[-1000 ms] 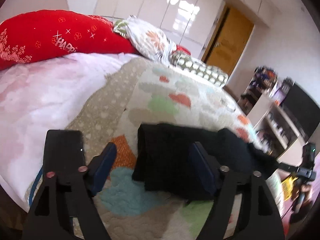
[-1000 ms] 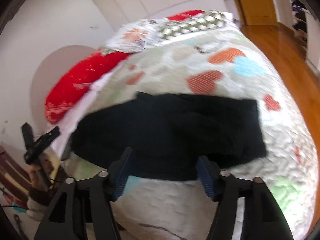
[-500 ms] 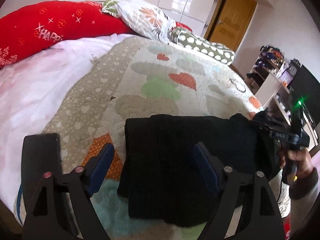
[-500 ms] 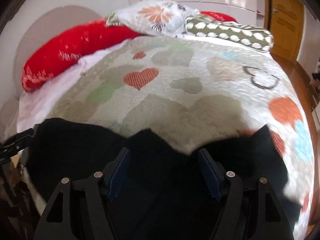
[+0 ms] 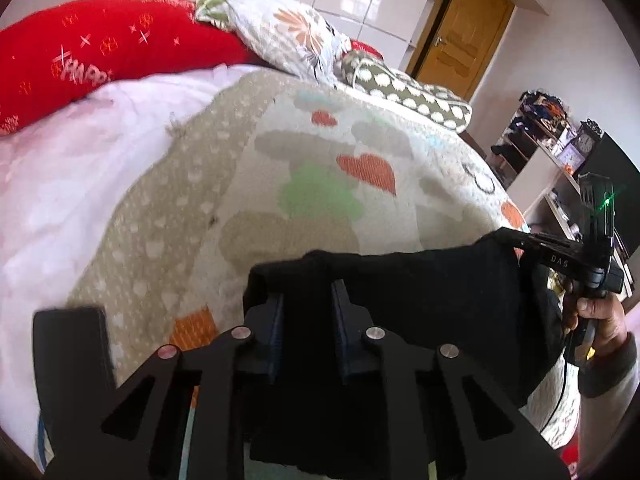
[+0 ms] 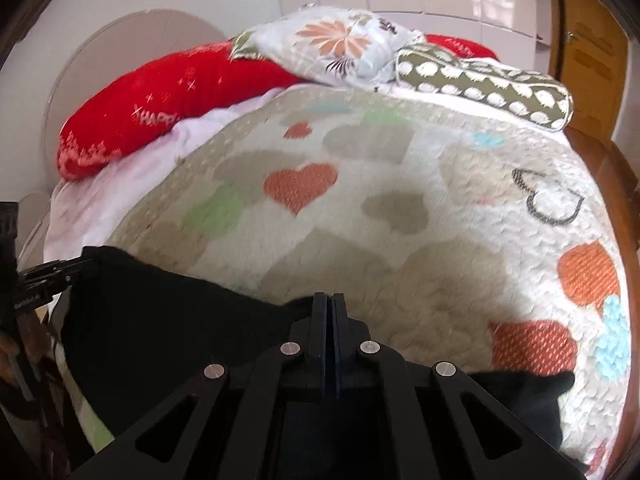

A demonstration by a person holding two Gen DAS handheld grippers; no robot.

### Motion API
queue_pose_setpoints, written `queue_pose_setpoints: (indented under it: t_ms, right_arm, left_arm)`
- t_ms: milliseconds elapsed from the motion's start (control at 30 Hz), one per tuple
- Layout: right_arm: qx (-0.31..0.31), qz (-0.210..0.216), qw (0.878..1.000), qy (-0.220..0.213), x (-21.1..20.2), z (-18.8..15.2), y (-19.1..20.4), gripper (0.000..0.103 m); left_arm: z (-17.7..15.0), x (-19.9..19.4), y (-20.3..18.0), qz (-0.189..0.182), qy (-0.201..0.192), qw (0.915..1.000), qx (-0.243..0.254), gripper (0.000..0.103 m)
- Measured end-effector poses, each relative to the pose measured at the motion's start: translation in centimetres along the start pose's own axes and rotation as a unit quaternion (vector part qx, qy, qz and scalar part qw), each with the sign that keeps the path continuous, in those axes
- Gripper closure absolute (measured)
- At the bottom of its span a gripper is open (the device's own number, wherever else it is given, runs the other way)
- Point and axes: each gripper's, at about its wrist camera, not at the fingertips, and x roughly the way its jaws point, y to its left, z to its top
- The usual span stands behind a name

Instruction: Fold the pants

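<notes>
Black pants (image 5: 420,292) lie on a heart-patterned quilt (image 5: 320,184) at the near edge of the bed. My left gripper (image 5: 307,300) is shut on a bunched fold of the pants at their left end. My right gripper (image 6: 330,306) is shut on the top edge of the pants (image 6: 160,320), fingers pressed together. In the left wrist view the right gripper (image 5: 560,248) shows at the pants' right end, held by a hand. The cloth hangs stretched between both grippers.
A red bolster (image 5: 80,56), a floral pillow (image 6: 336,48) and a dotted cushion (image 6: 484,84) lie at the bed's head. A dark phone (image 5: 70,344) lies on the quilt at near left. A wooden door (image 5: 460,36) and shelves (image 5: 552,148) stand at right.
Both grippers were open above the pants; they have now closed on the pants' edge and lifted it slightly off the quilt.
</notes>
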Motion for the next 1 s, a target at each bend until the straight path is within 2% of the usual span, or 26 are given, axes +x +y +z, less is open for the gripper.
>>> queue_pose_setpoints:
  t_ms: [100,233,267,300,367,400,433,467,533,633,700,800,833,900,1000]
  right_arm:
    - [0.006,-0.029,1.000,-0.005,1.6,0.5,0.0,0.102]
    - [0.017,-0.033,0.998,0.041,5.5,-0.9,0.2,0.100]
    - [0.016,-0.036,0.998,0.039,5.4,-1.2,0.2,0.098]
    - [0.021,-0.037,0.999,0.033,5.0,-1.5,0.0,0.096]
    - [0.047,-0.030,0.998,0.029,3.0,-1.9,-1.0,0.079]
    - [0.054,-0.033,0.998,0.022,1.8,-2.2,-1.4,0.060]
    - [0.059,-0.043,0.997,0.009,0.3,-2.4,-1.9,0.046]
    - [0.057,-0.058,0.997,-0.006,-1.4,-2.9,-2.4,0.043]
    - [0.038,-0.068,0.997,-0.004,-3.4,-4.0,-2.9,0.043]
    - [0.018,-0.092,0.995,0.031,-4.7,-5.9,-3.7,0.043]
    - [0.027,-0.102,0.994,0.025,-5.9,-6.9,-4.3,0.043]
    - [0.062,-0.089,0.994,-0.003,-8.2,-7.7,-5.1,0.042]
    - [0.073,-0.080,0.994,-0.008,-8.6,-7.8,-5.2,0.037]
    - [0.083,-0.066,0.994,-0.009,-8.3,-7.7,-5.1,0.034]
    - [0.090,-0.081,0.993,0.002,-6.7,-6.8,-4.9,0.034]
  left_arm:
    - [0.6,0.7,0.7,0.009,-0.003,0.9998,-0.015,0.084]
    - [-0.2,3.0,1.1,0.033,0.027,0.9990,-0.014,0.084]
    - [-0.5,3.1,1.0,0.035,0.026,0.9989,-0.013,0.082]
    - [-0.7,2.9,1.1,0.039,0.024,0.9989,-0.013,0.075]
    - [-0.8,2.1,1.2,0.045,0.019,0.9987,-0.017,0.066]
    - [-0.7,1.5,1.3,0.048,0.015,0.9985,-0.022,0.058]
    - [-0.7,1.0,1.4,0.054,0.010,0.9981,-0.026,0.056]
    - [-0.6,0.1,1.3,0.064,-0.001,0.9975,-0.031,0.052]
    - [-0.6,-1.3,1.1,0.069,-0.023,0.9968,-0.035,0.050]
    - [-0.6,-3.3,-0.2,0.049,-0.049,0.9971,-0.032,0.045]
    - [-0.7,-4.0,-1.5,0.038,-0.057,0.9974,-0.022,0.044]
    - [-0.9,-4.1,-3.4,0.021,-0.051,0.9984,-0.012,0.044]
    - [-1.1,-3.8,-4.3,0.007,-0.043,0.9991,-0.004,0.043]
    - [-1.7,-3.1,-6.3,-0.014,-0.027,0.9994,0.015,0.040]
    - [-2.3,-1.8,-8.7,-0.027,-0.004,0.9991,0.033,0.039]
